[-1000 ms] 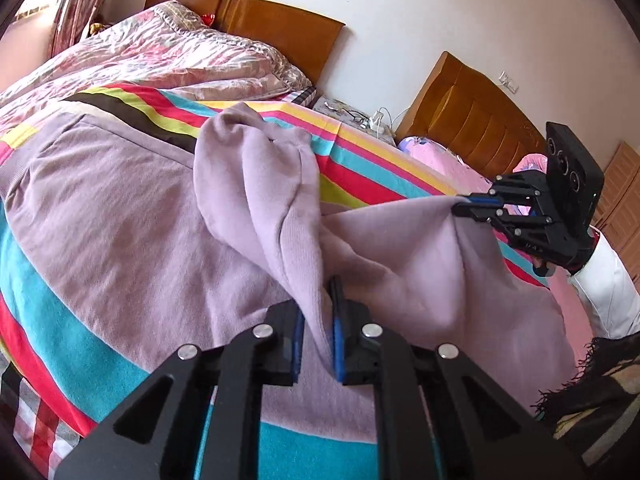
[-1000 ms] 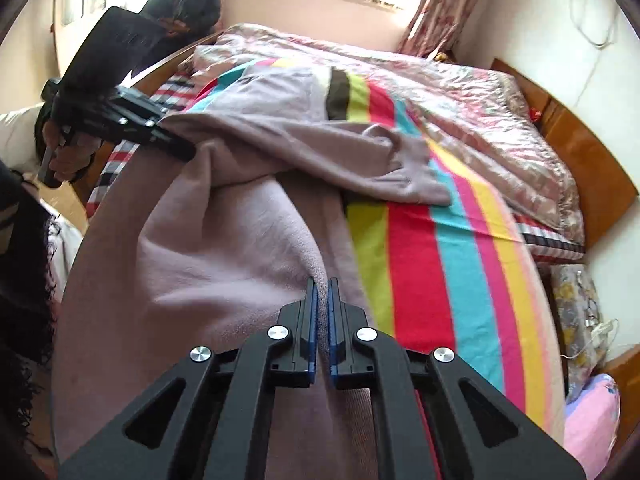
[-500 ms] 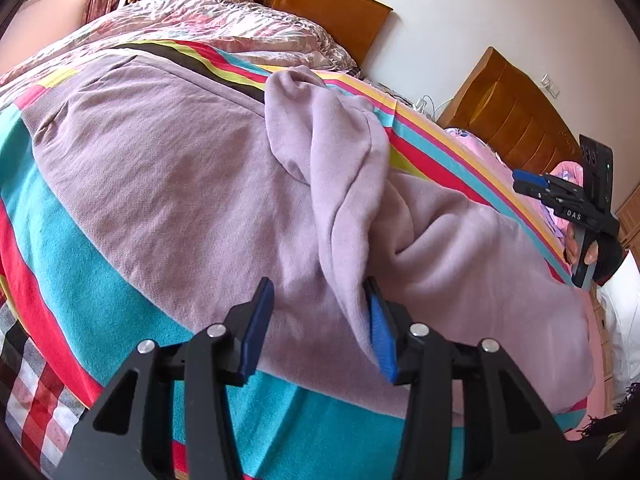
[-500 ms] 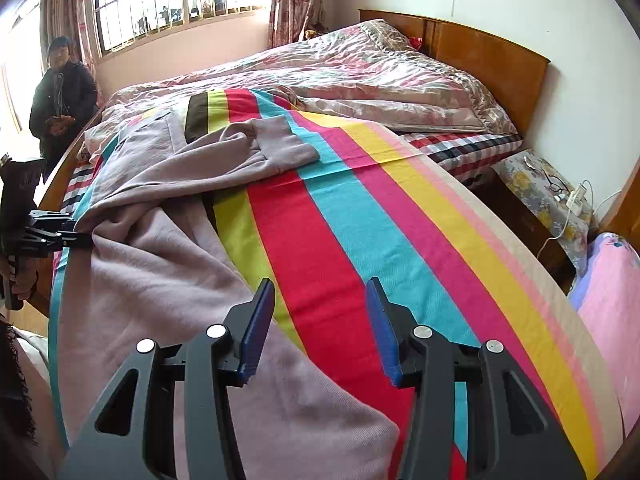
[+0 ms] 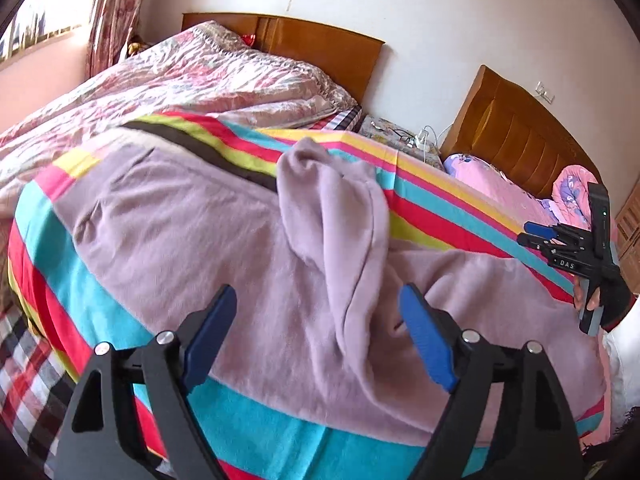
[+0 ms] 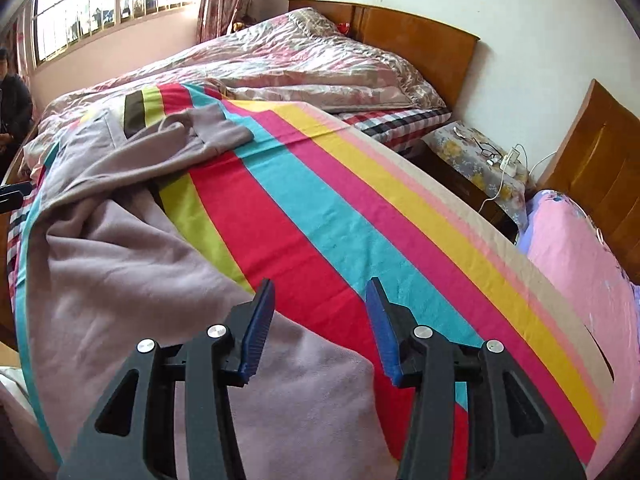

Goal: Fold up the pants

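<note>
Mauve fleece pants (image 5: 208, 240) lie spread on a striped bedspread (image 5: 432, 200), with one leg end thrown back over the rest as a raised fold (image 5: 344, 216). My left gripper (image 5: 316, 312) is open and empty, just above the fold's near end. My right gripper (image 6: 320, 300) is open and empty, over the red stripe beside the pants' edge (image 6: 132, 280). The right gripper also shows at the right of the left wrist view (image 5: 560, 244).
A pink floral quilt (image 6: 304, 68) lies at the bed's far side by a wooden headboard (image 6: 416, 44). A nightstand (image 6: 476, 160) with glasses and a charger stands beside a second bed with pink bedding (image 6: 580, 248). A person (image 6: 12, 108) stands at the far left.
Both grippers were shut on the pants a second ago, then opened and let go. Both have since drawn back and lifted. The pants lie still on the bed.
</note>
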A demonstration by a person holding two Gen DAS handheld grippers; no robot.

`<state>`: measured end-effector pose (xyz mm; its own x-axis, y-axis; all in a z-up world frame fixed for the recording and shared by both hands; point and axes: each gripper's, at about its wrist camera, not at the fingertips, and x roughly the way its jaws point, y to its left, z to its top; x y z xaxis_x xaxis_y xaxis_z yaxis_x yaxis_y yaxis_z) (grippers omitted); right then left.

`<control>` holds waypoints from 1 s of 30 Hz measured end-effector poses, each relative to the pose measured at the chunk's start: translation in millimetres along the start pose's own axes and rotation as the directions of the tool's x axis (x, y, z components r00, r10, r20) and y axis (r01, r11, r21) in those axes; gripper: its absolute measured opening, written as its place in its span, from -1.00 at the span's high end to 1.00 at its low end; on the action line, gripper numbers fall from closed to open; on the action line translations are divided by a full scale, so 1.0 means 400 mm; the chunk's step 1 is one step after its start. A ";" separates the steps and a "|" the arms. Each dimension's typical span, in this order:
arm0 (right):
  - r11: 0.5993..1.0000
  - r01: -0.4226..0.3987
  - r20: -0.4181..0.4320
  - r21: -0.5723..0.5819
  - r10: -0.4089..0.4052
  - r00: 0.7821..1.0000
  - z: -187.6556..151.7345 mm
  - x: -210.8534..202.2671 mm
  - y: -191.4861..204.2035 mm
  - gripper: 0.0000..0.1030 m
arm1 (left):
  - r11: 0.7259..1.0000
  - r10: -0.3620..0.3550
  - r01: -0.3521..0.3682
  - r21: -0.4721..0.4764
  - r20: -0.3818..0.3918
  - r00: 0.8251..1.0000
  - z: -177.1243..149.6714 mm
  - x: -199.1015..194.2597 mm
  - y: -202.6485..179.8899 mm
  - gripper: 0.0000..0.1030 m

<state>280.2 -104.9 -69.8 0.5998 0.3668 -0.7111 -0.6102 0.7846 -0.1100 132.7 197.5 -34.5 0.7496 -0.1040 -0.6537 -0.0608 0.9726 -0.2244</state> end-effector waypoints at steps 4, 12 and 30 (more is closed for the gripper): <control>0.995 -0.055 0.081 0.083 0.048 0.996 0.000 -0.050 0.095 0.04 | 0.964 0.042 -0.016 0.265 -0.092 0.995 0.153 0.149 -0.171 -0.89; 0.957 -0.165 0.082 0.237 0.150 0.985 -0.098 -0.092 0.229 -0.06 | 0.905 0.172 0.060 0.420 -0.493 0.853 0.184 0.556 -0.240 0.31; 0.949 -0.222 0.031 0.222 0.221 0.975 -0.061 -0.011 0.309 -0.07 | 0.841 -0.134 0.144 -0.521 0.056 0.989 -0.108 0.008 0.599 -0.04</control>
<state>189.7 -21.7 -97.2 0.4659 0.5464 -0.6959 -0.5980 0.7742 0.2075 92.1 421.3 -121.8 0.7869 -0.2216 -0.5760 -0.2868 0.6951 -0.6592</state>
